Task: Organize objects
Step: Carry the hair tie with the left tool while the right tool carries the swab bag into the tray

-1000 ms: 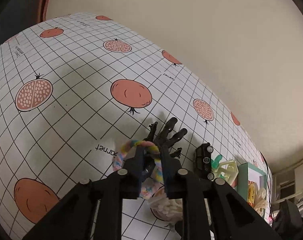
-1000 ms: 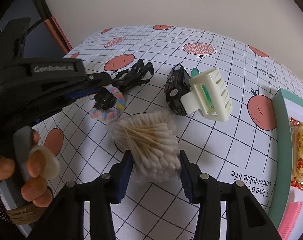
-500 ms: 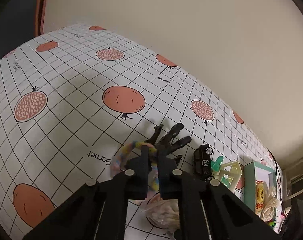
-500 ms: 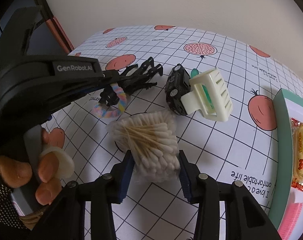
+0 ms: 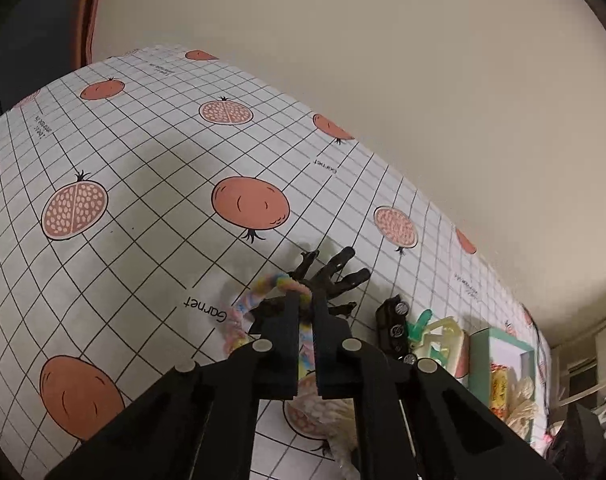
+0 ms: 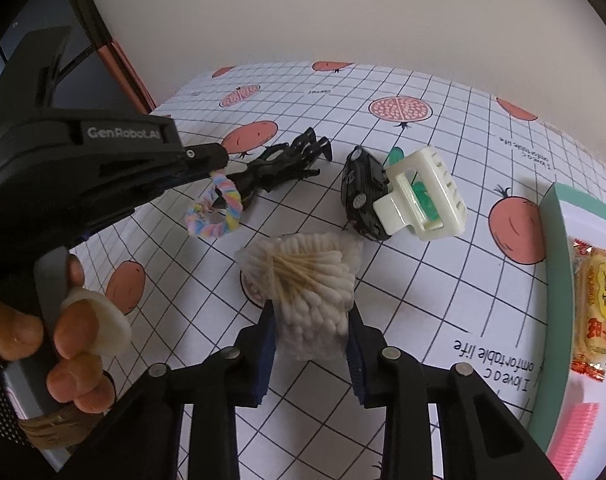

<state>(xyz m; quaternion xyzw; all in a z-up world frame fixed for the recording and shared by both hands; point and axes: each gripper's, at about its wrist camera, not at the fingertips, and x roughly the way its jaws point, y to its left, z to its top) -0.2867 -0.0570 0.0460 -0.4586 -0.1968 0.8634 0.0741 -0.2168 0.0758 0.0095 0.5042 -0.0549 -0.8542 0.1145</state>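
left gripper (image 5: pixel 303 300) clamped on hair tie (image 6: pixel 217 216), lifted off worktop (image 6: pixel 443 128) | right gripper (image 6: pixel 309 320) clamped on cotton swab bag (image 6: pixel 307 280)

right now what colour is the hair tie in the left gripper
Pastel rainbow: pink, blue, yellow and purple stripes on the hair tie, clearest in the right wrist view.

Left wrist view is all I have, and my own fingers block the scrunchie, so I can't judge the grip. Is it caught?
Observer: Yes. The left gripper pinches the top of the scrunchie, and the rest of the loop hangs below the tips.
Operator: Anything tangled in it?
Observer: Cannot tell. The black clip lies right behind the loop.
Operator: And my other hand?
Observer: The right gripper is closed on the swab bag.
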